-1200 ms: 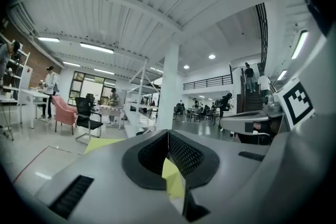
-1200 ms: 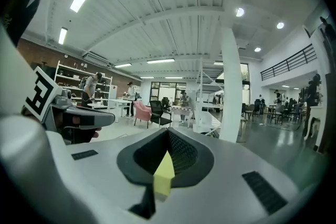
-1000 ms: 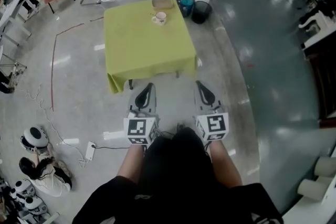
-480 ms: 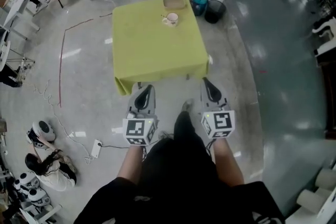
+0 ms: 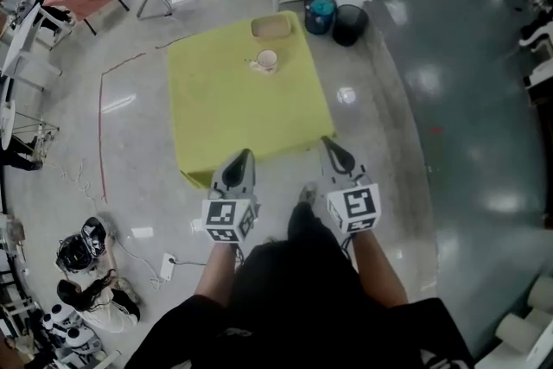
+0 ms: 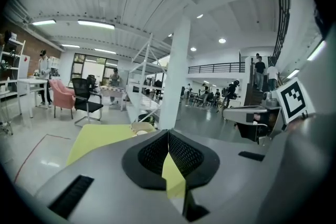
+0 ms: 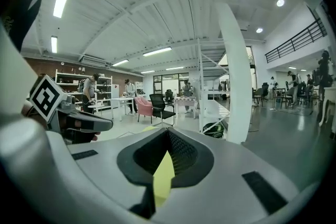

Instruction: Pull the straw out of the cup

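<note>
The left tool [image 5: 238, 162] and right tool [image 5: 334, 149], jaws together on nothing, hang at the near edge of the counter [image 5: 216, 117]. The cup [image 5: 267, 60] sits at its far side, straw too small to see. Arriving unopened, a tool could topple the cup.

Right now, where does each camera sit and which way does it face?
Head view: on the person's head, facing steeply down at the square table with yellow-green cloth and white cup; left gripper, right gripper and forearms show.
Left gripper view: on that gripper, facing along its shut jaws toward the table; right gripper's cube shows.
Right gripper view: on that gripper, likewise; left gripper's cube shows.
All three share the yellow-green table.
</note>
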Demonstrator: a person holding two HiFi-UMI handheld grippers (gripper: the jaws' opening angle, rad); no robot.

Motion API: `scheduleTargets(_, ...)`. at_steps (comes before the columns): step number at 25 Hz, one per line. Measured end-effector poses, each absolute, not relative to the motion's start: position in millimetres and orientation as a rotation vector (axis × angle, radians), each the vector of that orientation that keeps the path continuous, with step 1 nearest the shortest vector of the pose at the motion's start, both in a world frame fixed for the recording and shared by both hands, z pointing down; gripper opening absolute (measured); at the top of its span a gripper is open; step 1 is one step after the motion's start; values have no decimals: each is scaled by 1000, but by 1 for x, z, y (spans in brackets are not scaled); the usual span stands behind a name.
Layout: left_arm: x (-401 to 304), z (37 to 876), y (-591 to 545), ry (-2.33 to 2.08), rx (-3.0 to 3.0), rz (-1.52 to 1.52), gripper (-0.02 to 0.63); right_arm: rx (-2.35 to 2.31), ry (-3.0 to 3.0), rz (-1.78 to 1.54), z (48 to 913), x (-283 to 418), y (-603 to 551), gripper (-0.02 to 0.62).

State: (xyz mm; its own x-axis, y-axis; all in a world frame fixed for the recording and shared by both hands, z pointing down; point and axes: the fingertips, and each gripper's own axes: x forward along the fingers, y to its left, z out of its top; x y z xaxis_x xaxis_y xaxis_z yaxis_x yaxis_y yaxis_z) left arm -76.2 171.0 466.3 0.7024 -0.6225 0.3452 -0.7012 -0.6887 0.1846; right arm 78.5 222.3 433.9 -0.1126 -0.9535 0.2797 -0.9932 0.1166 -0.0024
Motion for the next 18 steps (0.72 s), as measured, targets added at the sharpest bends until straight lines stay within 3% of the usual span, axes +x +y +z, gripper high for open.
scheduleTargets(6, -23, 478, 133, -1023, 2599, 407, 44, 1860, -2250, 385, 445, 103, 186, 17)
scheduleTargets(18, -6, 504, 75, -1108, 2546, 439, 44, 1737, -2282, 414, 472, 116, 125, 17)
